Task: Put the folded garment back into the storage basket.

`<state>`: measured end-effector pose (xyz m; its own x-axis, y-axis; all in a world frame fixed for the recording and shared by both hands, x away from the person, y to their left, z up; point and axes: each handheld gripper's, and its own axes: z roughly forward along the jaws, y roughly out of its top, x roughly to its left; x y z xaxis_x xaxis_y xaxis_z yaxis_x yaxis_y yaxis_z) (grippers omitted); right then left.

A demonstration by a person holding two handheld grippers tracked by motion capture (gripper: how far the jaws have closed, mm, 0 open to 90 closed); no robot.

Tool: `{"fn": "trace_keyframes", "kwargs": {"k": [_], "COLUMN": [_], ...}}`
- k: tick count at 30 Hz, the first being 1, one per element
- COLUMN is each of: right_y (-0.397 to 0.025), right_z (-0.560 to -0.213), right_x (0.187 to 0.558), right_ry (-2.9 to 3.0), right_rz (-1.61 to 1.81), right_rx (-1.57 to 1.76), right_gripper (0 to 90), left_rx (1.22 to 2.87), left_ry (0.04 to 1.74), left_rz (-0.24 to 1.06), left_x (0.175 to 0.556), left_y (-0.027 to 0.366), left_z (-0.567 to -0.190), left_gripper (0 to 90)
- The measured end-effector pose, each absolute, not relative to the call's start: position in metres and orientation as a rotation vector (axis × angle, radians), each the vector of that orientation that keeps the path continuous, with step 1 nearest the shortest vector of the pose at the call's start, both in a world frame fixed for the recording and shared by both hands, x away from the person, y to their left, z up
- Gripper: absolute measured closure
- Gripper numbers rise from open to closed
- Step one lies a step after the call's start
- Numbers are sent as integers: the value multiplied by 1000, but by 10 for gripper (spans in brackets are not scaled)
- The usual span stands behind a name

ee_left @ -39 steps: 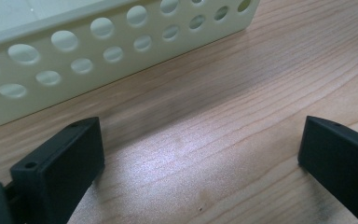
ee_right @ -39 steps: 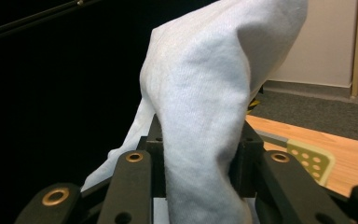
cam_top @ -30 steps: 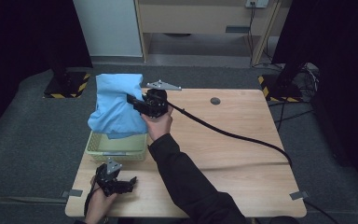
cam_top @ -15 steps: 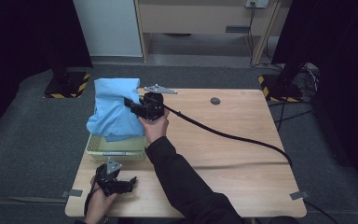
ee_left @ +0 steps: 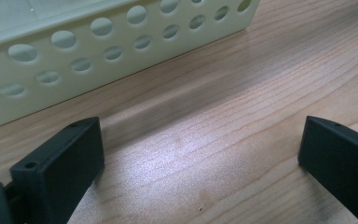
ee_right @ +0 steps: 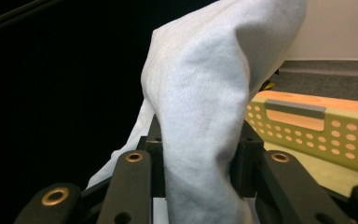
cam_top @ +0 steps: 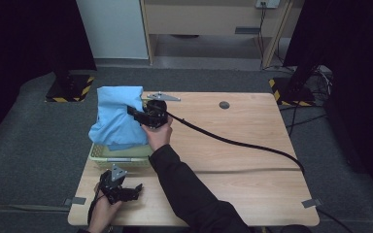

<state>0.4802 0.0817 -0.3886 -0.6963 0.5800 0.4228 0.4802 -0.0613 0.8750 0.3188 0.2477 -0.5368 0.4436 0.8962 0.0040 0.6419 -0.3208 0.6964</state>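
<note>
A light blue cloth (cam_top: 119, 121) hangs lifted above the pale green perforated basket (cam_top: 121, 156) at the table's left side. My right gripper (cam_top: 132, 111) is shut on the cloth's right edge, held up over the basket. In the right gripper view the blue cloth (ee_right: 205, 116) is pinched between the jaws and drapes over them, with the basket (ee_right: 326, 135) behind. My left gripper (cam_top: 135, 188) rests low at the table's front left edge, open. In the left gripper view its jaws stand wide apart over bare wood, with the left gripper (ee_left: 200, 158) facing the basket wall (ee_left: 98, 51).
A thick black cable (cam_top: 233, 143) trails from the right gripper across the wooden table (cam_top: 252, 194) to the right. A small dark round spot (cam_top: 224, 105) lies near the table's far edge. Dark floor and black-yellow striped stand bases (cam_top: 68, 92) surround the table.
The right gripper has carried the blue cloth slightly up and away, toward the table's far left. The left gripper has stayed put.
</note>
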Motion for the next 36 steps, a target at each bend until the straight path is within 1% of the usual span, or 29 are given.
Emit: {"fn": "trace_keyframes", "kwargs": {"k": [18, 36], "right_y": [94, 104], "right_z": [-416, -447], "right_x": [490, 501], "right_ry": [2142, 2246], "right_rz": [1867, 1746], "right_rx": [1263, 1336], "right_gripper": [666, 662], "left_rx": [2071, 2071], "left_ry": [1285, 1285], "left_rz": [525, 525], "left_x": [319, 319], "left_y": [248, 248], "left_z": [-537, -537], "left_gripper": [0, 0]}}
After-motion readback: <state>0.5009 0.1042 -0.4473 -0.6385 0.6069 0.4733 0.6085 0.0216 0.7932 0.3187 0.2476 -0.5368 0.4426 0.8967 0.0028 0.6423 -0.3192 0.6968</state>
